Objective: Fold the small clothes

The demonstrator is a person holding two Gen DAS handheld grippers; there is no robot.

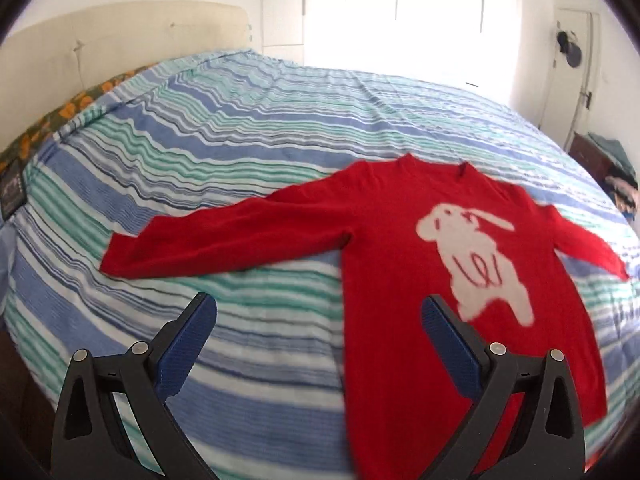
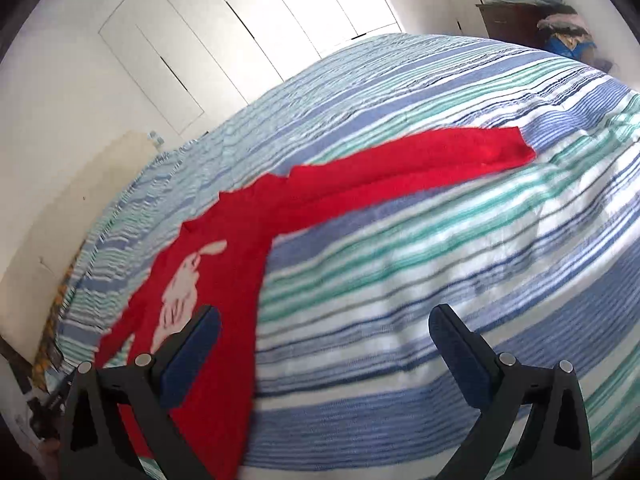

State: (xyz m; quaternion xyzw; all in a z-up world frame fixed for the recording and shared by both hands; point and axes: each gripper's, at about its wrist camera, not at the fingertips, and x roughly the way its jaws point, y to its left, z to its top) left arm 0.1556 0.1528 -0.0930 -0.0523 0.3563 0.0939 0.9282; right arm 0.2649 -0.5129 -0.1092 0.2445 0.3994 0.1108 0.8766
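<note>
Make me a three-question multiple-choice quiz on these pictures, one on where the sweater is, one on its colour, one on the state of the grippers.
1. The sweater lies on:
A. a striped bedspread
B. a wooden floor
C. a chair

2. The sweater is:
A. blue with a star
B. red with a white animal figure
C. plain green

3. The two grippers are:
A. both shut on a sleeve
B. one shut, one open
C. both open, holding nothing

Answers:
A, the sweater is spread flat on the bedspread.
B, the figure is white on red.
C, the left gripper and right gripper show wide gaps.
</note>
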